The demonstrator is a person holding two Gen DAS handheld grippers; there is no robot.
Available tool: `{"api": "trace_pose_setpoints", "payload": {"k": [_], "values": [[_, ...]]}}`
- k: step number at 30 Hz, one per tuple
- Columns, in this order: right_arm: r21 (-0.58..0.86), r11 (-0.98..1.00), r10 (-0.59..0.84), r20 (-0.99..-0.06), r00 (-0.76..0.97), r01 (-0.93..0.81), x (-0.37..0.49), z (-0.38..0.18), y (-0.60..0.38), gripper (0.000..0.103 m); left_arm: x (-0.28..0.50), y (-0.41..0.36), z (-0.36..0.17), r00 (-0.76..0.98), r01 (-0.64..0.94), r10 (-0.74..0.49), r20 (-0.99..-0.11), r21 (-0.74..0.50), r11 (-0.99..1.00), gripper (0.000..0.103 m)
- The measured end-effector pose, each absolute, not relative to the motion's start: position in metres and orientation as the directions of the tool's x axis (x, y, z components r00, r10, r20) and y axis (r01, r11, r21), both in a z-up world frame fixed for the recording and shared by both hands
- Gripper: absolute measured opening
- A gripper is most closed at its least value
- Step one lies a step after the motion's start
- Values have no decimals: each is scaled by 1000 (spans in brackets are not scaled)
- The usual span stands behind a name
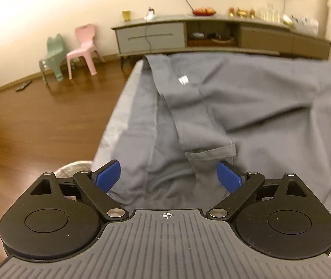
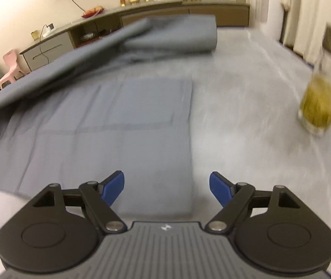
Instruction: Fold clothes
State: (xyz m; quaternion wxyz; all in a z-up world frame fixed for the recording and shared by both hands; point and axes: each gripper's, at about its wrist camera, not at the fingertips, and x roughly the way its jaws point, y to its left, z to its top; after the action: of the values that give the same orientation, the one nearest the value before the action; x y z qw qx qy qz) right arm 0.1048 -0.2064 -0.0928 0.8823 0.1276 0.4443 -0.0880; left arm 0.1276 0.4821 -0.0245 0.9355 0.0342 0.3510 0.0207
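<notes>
Two grippers are in view, one per camera, and each has two blue pads. The left gripper point(image 1: 169, 176) has its jaws spread wide with nothing between them, hovering over one grey garment point(image 1: 235, 107) that lies rumpled on the bed point(image 1: 119, 116), near the bed's left edge. One belt loop or pocket flap point(image 1: 209, 154) on the garment lies just ahead of the pads. The right gripper point(image 2: 166, 189) is also wide open and holds nothing; below it the same garment point(image 2: 109, 125) lies partly flat, with one fold raised at the far side. One jar of yellow-green contents point(image 2: 320, 107) stands on the bed, well apart to the right, blurred. Beyond the bed are two small chairs, one pink point(image 1: 84, 46) and one green point(image 1: 54, 58), and one long sideboard point(image 1: 212, 34).
</notes>
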Motion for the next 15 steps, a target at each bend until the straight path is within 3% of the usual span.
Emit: {"api": "trace_pose_setpoints", "payload": {"k": [4, 8, 11, 15], "values": [[54, 965, -104, -815, 570, 255, 98, -108, -181, 84, 132, 480, -35, 768, -17, 36, -640, 36, 999, 81], [34, 974, -107, -799, 592, 222, 96, -107, -170, 81, 130, 492, -24, 795, 66, -178, -580, -209, 976, 84], [29, 980, -99, -786, 610, 197, 96, -106, -163, 60, 133, 496, -21, 788, 117, -302, -536, -351, 929, 86], [21, 986, -89, -769, 633, 164, 95, -105, -155, 14, 130, 501, -16, 791, 159, -400, -463, -476, 865, 94]]}}
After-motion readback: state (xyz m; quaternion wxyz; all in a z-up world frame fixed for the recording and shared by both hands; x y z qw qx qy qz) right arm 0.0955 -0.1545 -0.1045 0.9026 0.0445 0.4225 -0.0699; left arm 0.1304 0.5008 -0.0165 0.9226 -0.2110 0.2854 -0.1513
